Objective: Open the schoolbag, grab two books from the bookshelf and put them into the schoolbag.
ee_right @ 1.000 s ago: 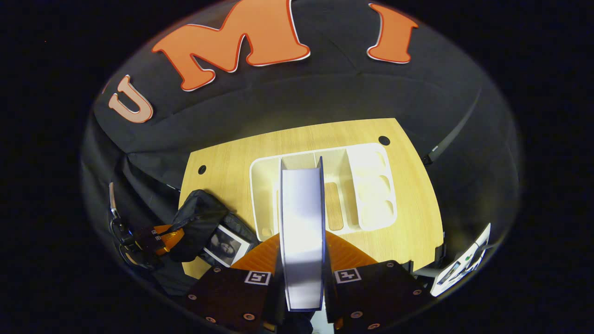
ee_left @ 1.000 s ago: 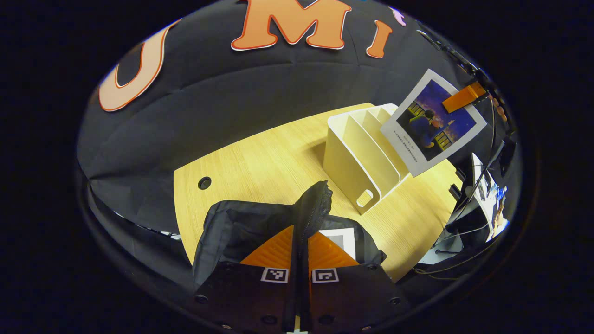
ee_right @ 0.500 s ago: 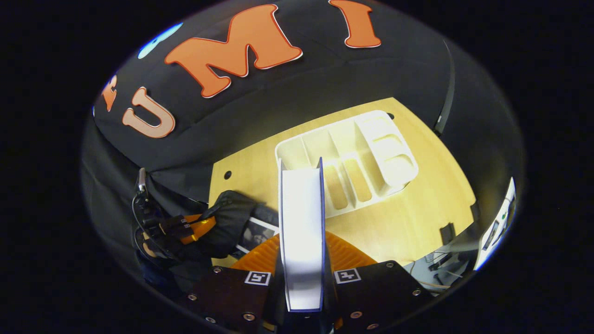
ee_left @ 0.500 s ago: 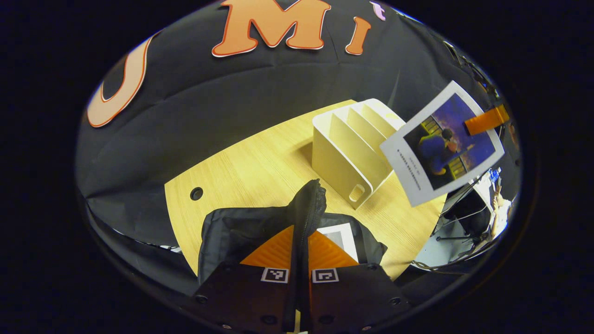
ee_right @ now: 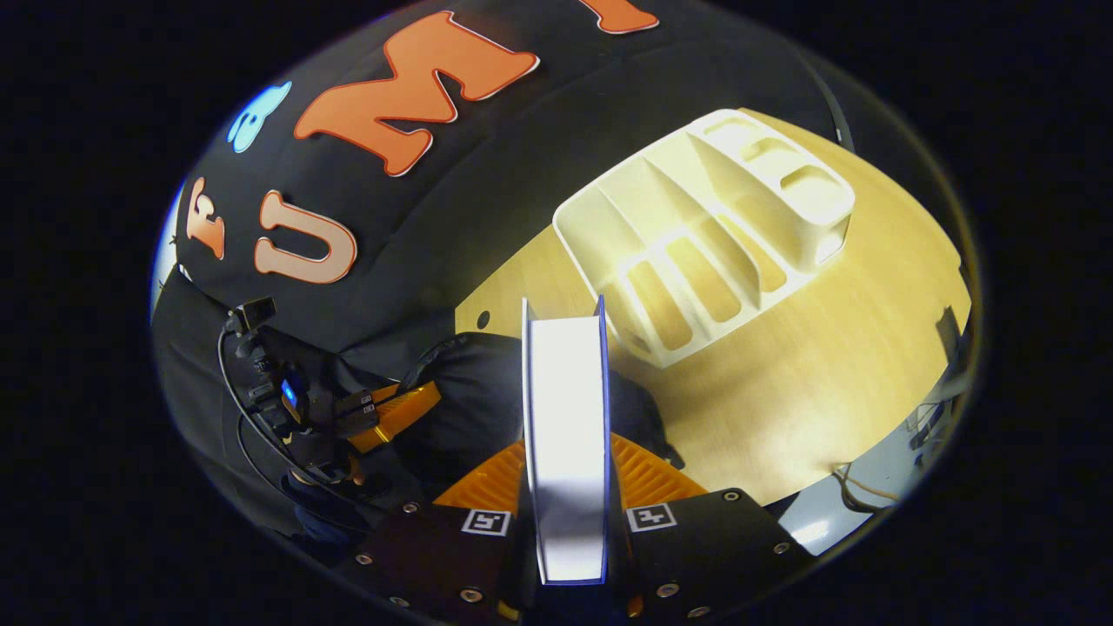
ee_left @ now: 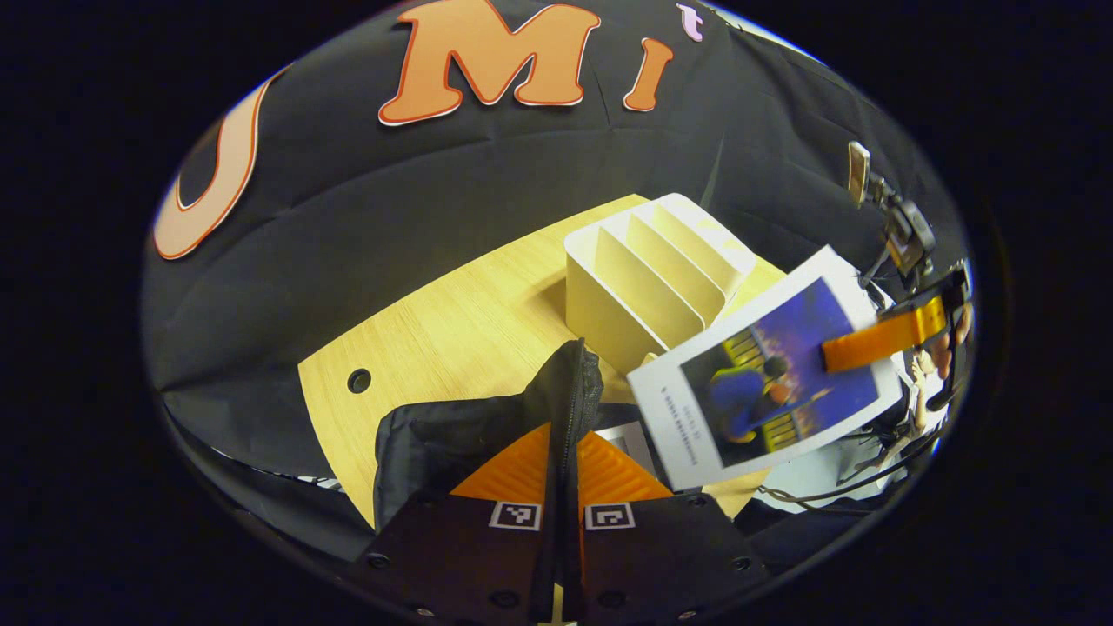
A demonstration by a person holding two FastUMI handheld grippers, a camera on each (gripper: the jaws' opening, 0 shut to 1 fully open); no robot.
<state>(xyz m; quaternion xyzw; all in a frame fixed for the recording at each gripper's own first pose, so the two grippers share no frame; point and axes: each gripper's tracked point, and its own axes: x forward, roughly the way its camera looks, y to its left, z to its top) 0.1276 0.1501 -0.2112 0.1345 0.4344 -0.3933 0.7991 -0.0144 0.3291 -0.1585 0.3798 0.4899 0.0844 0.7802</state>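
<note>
Books first: my right gripper (ee_right: 565,487) is clamped on one book (ee_right: 563,435), both fingers pressing its covers, with its page edge facing me and standing up between them. In the left gripper view that same book (ee_left: 765,378) shows its picture cover, tilted, just to the right of and ahead of my left gripper (ee_left: 563,474), with the right gripper's finger (ee_left: 874,342) laid across the cover.

My left gripper is closed tight on a fold of the black schoolbag (ee_left: 487,426), pinching the zipper edge and lifting it into a ridge right between the fingers. Just past my left fingertips, inside the bag's mouth, a second book (ee_left: 630,439) lies partly hidden, only a pale corner showing.

In the right gripper view the schoolbag (ee_right: 469,400) sits directly beyond and to the left of the book I hold, with my left gripper (ee_right: 391,416) gripping its far-left edge.

Ahead and to the right stands the cream bookshelf (ee_right: 704,226) on the wooden table (ee_right: 809,365); its slots (ee_left: 652,261) hold no books.
</note>
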